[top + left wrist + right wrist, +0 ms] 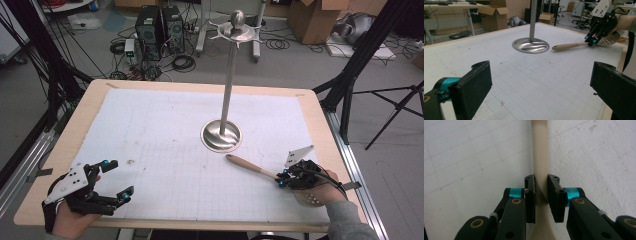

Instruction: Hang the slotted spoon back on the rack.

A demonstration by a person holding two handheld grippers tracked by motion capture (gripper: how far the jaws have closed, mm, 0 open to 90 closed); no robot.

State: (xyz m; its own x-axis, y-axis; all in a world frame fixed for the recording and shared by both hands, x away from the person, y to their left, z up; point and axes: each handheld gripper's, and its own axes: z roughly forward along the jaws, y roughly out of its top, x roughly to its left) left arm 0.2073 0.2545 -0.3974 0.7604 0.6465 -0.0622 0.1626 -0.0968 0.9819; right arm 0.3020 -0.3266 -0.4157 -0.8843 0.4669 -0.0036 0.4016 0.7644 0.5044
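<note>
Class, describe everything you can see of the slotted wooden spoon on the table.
The pale wooden slotted spoon has a long rounded handle and a broad bowl pierced with small holes. It lies on the white gridded mat, handle tip pointing toward the base of the steel stand, apart from it. The right gripper is shut on the handle near the bowl, its black fingers pressing both sides.

Spoon bowl (311, 198): mostly covered by the right gripper (283, 180) and hand in the high view.
Spoon handle (540, 157): cut off by the top edge in the right gripper view.
Stand pole (532, 20): top lay beyond the picture's edge in the left gripper view.
Left gripper (541, 85): finger ends were cut off below.
</note>
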